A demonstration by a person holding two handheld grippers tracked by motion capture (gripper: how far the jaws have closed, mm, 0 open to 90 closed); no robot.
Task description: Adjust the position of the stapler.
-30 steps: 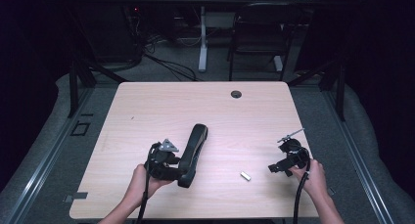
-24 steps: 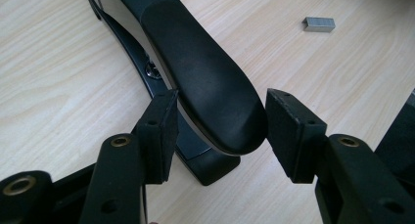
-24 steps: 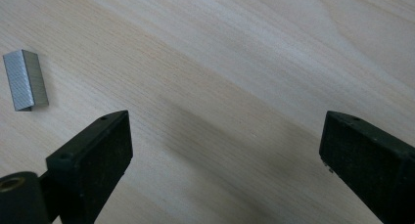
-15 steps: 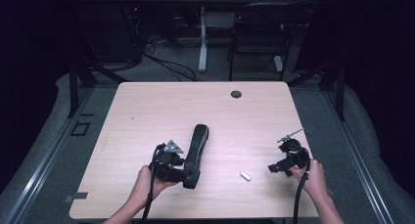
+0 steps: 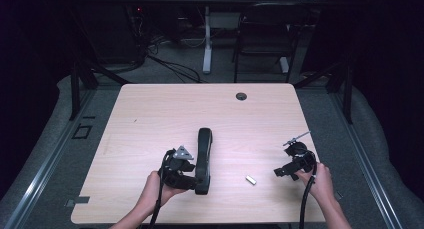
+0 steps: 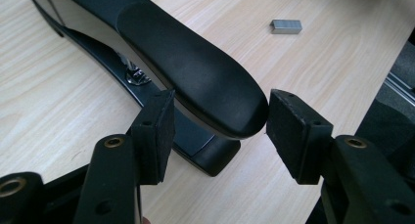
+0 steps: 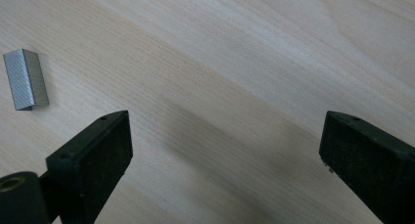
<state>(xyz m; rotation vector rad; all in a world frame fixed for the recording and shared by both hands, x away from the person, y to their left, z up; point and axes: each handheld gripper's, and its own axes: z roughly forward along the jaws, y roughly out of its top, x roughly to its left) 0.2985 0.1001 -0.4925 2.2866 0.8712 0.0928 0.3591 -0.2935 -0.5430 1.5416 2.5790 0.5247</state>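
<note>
Left gripper view showed the left gripper (image 6: 218, 131) with jaws spread either side of the stapler's (image 6: 186, 72) near end, its long axis running away; the right gripper (image 7: 235, 160) gaped empty.

Pale wood tabletop (image 5: 150, 114), round dark grommet (image 5: 241, 96) near the far edge. Beyond it, a white desk leg (image 5: 206, 39), cables (image 5: 170, 64) across grey floor (image 5: 45, 154).

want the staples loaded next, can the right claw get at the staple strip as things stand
Probably yes. The right claw is open, with bare table between it and the strip. The stapler lies farther left, at the left claw, so nothing blocks the way.
</note>
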